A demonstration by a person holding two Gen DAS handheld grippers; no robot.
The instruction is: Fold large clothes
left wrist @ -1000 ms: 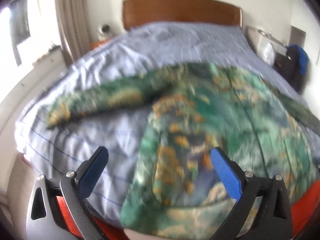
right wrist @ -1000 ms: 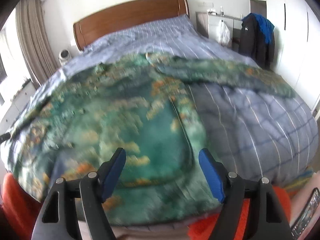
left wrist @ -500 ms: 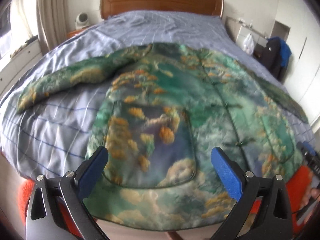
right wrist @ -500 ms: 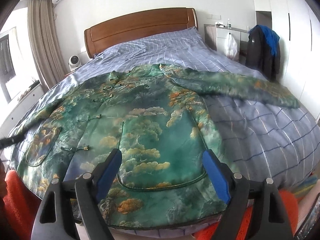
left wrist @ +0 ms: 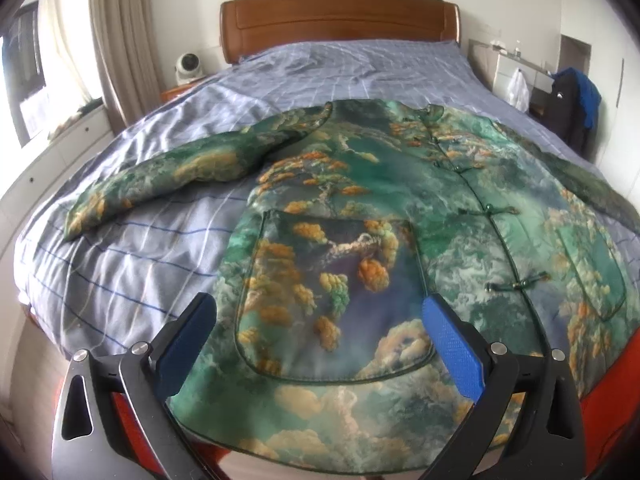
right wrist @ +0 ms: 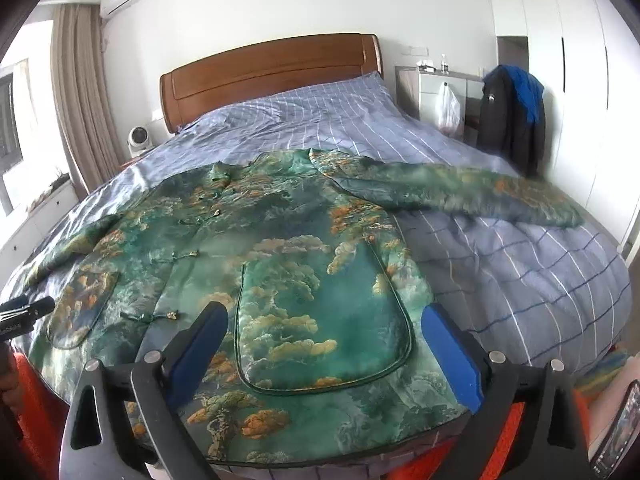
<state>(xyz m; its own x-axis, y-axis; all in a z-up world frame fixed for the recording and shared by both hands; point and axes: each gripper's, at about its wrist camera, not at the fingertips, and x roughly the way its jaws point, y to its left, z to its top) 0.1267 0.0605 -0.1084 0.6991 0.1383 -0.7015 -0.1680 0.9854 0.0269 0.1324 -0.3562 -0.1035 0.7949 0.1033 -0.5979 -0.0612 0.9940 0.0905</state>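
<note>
Jacket [left wrist: 360, 208] spread flat at bed [left wrist: 120, 264] foot edge; both grippers' fingers [left wrist: 188, 340] [right wrist: 450, 354] wide, empty, probably best pinching hem corners together.

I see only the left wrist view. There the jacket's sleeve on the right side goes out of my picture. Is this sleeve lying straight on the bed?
Observer: Yes. That sleeve lies stretched out flat on the duvet, its cuff pointing away from the jacket body.
Operator: And is the right hand-held gripper holding some cloth?
Observer: No. The right hand-held gripper is open, one finger on each side of the pocket near the hem, gripping nothing.
</note>
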